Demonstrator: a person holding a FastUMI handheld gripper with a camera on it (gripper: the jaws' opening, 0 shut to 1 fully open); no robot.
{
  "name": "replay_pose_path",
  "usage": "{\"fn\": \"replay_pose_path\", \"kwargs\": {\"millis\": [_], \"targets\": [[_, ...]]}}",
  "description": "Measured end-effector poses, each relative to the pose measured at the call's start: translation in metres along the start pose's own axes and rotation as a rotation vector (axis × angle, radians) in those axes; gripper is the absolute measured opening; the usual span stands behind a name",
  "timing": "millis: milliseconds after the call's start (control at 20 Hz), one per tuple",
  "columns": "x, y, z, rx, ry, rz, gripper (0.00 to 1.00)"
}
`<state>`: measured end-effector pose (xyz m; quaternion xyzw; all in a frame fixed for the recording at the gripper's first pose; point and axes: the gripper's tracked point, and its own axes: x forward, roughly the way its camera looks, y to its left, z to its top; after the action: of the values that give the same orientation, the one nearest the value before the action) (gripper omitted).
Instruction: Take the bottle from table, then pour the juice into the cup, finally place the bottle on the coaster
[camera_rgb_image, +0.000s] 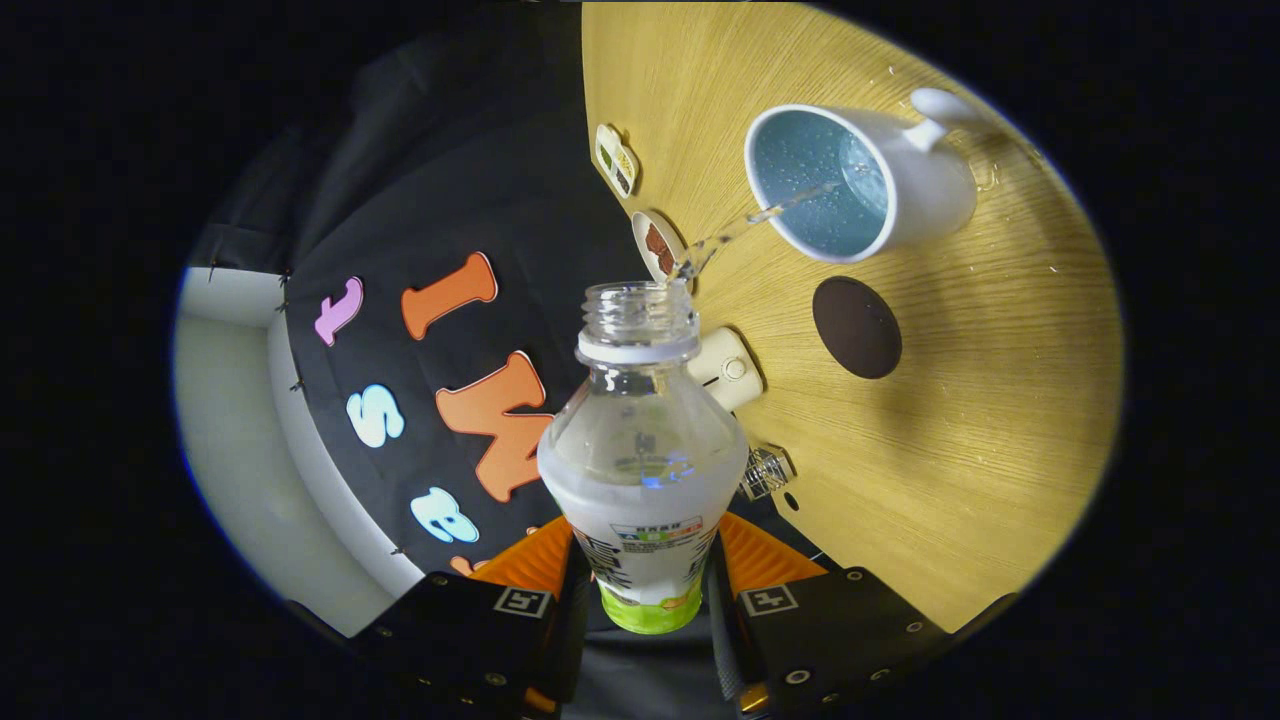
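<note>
One clear, uncapped plastic bottle (642, 440) is clamped between both orange fingers (530, 560) of the gripper (645, 570), tilted; one thin stream (760, 215) enters one white, blue-lined mug (850, 180). One dark round coaster (856, 327) lies near it on the wooden table (980, 420).

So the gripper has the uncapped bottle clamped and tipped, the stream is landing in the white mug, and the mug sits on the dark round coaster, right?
Not quite. The gripper is shut on the uncapped bottle, and the stream does land in the white mug. But the gripper view shows the mug standing on the wooden table, beside the dark round coaster, which is bare.
</note>
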<state>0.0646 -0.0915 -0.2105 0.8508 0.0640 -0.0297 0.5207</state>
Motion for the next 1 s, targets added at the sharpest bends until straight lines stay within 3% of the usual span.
{"fn": "replay_pose_path", "kwargs": {"millis": [1000], "targets": [[-0.005,0.010,0.007,0.113,-0.005,0.026,0.54]]}}
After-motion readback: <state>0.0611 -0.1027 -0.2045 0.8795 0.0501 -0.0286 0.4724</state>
